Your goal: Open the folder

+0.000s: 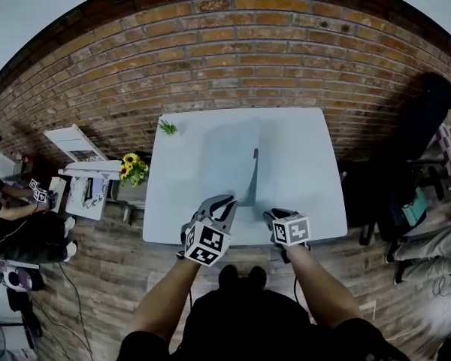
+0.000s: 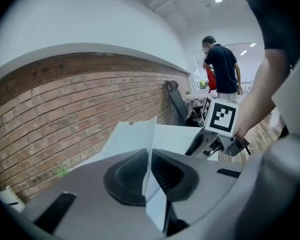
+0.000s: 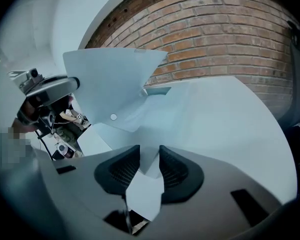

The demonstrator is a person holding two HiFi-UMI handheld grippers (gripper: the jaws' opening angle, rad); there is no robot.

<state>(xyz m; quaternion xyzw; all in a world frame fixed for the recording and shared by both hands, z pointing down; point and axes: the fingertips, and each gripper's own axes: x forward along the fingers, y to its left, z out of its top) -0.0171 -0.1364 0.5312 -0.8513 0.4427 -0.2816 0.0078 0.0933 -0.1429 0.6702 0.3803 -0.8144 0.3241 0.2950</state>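
Observation:
A pale blue folder (image 1: 229, 156) lies on the white table (image 1: 308, 186), its top cover (image 2: 135, 136) lifted and standing up off the lower sheet. My left gripper (image 1: 227, 203) is shut on the cover's near edge. In the left gripper view, the thin sheet runs straight between the closed pads of the left gripper (image 2: 149, 176). My right gripper (image 1: 274, 216) is at the folder's near right corner. In the right gripper view, a corner of the lower sheet (image 3: 145, 186) lies between the jaws of the right gripper (image 3: 149, 166), which stand apart from it. The raised cover (image 3: 115, 84) rises to its left.
A small green sprig (image 1: 167, 127) sits at the table's far left corner. Left of the table are yellow flowers (image 1: 133, 168), a white stand (image 1: 79, 145) and a seated person (image 1: 7, 216). A black chair (image 1: 425, 119) stands at the right, and a brick wall runs behind.

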